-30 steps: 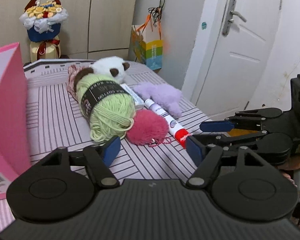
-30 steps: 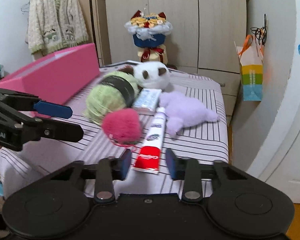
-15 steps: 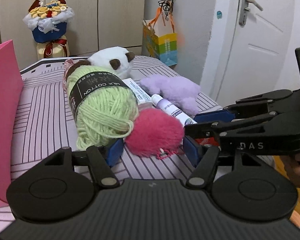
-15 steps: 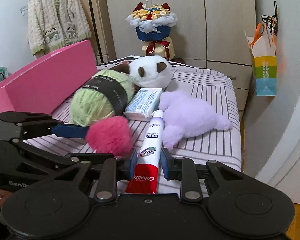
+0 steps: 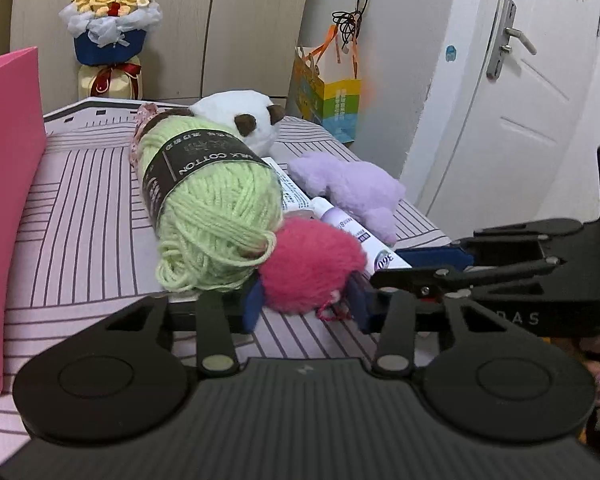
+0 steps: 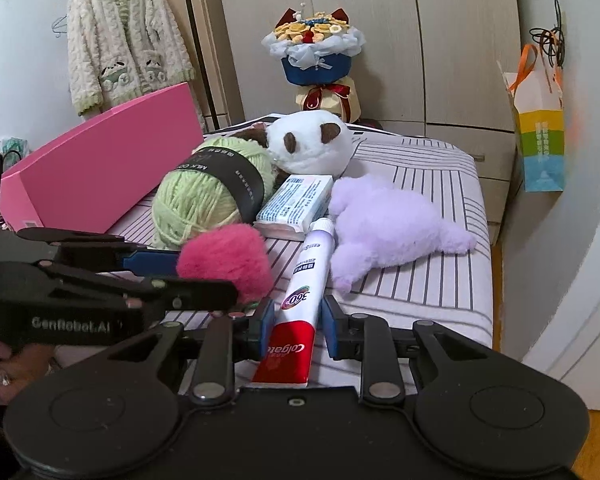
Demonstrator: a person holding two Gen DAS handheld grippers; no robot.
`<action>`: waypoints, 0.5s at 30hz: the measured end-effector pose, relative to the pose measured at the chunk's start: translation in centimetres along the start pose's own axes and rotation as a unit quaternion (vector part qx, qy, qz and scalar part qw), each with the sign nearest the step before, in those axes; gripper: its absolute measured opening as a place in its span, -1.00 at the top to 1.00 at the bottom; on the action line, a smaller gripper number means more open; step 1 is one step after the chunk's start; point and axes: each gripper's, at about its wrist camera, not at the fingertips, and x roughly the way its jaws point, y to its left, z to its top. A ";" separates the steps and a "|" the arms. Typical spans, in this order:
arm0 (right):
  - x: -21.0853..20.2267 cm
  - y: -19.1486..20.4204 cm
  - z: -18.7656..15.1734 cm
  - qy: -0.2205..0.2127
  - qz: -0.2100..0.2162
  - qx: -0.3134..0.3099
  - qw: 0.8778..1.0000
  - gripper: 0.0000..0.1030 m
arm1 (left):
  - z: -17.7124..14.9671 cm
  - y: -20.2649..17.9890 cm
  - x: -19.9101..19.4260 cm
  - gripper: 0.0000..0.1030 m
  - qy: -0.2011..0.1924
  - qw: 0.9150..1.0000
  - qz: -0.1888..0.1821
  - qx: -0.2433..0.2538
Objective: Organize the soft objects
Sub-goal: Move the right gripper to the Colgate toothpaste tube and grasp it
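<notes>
Left wrist view, left gripper (image 5: 304, 300) jaws just closed onto pink pompom (image 5: 310, 264), earlier wide apart, right gripper (image 6: 294, 322) clamping toothpaste tube (image 6: 300, 304), cap pointing away toward the wardrobe.

A: The pink box (image 5: 4, 208) is cut by the left edge in the left wrist view; its inside is unseen. The toothpaste tube (image 6: 300, 312) has its tail hidden under the camera mount.

B: Noted. The yarn label (image 5: 196, 168) carries small print too fine to read.
</notes>
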 end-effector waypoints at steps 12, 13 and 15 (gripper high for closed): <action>-2.2 2.2 -1.1 0.023 -0.022 -0.017 0.999 0.40 | -1.2 1.0 -3.8 0.32 0.038 0.999 -0.019 -0.008; -2.1 2.2 -1.1 0.022 -0.023 -0.017 0.999 0.39 | -1.3 1.0 -3.9 0.17 0.036 0.999 -0.015 -0.005; -1.8 2.1 -1.0 0.023 -0.025 -0.016 0.999 0.37 | -1.3 0.9 -4.1 -0.14 0.025 1.000 0.001 -0.002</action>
